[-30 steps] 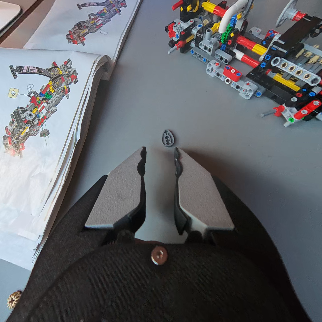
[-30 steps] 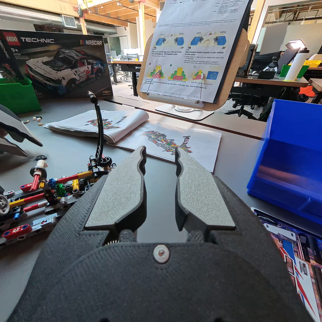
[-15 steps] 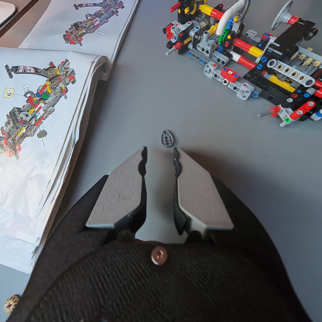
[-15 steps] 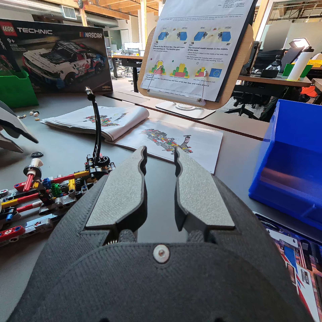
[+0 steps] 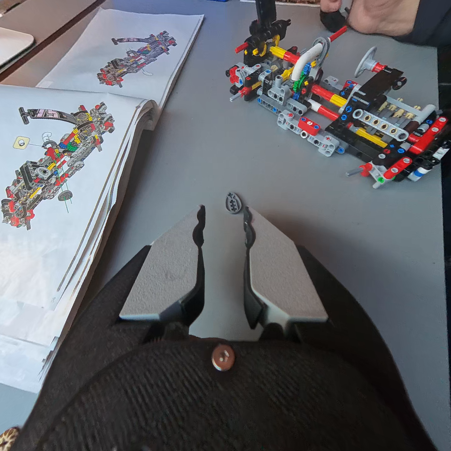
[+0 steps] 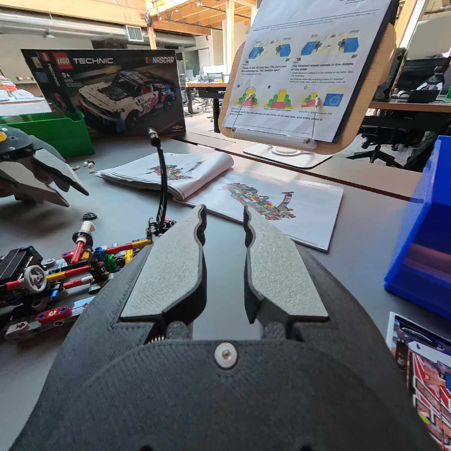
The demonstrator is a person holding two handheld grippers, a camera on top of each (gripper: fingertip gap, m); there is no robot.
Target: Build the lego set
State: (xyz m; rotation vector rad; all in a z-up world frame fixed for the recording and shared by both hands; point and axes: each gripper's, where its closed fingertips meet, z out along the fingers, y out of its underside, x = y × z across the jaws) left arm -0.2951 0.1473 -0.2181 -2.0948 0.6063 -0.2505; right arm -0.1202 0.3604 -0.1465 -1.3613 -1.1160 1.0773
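Printed writing stood on several things; none is copied here. Toy-set box (image 6: 109, 90), upper left of right wrist view, bore logos and an age mark. Sheet on stand (image 6: 305, 70), upper right, carried lines of print. Open booklet (image 5: 61, 170), left of left wrist view, bore a page number.

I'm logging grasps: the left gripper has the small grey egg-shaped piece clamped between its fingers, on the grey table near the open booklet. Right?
Not clamped. The left gripper is open and the small grey egg-shaped piece lies on the grey table just beyond its fingertips, near the open booklet; the left wrist view shows it.
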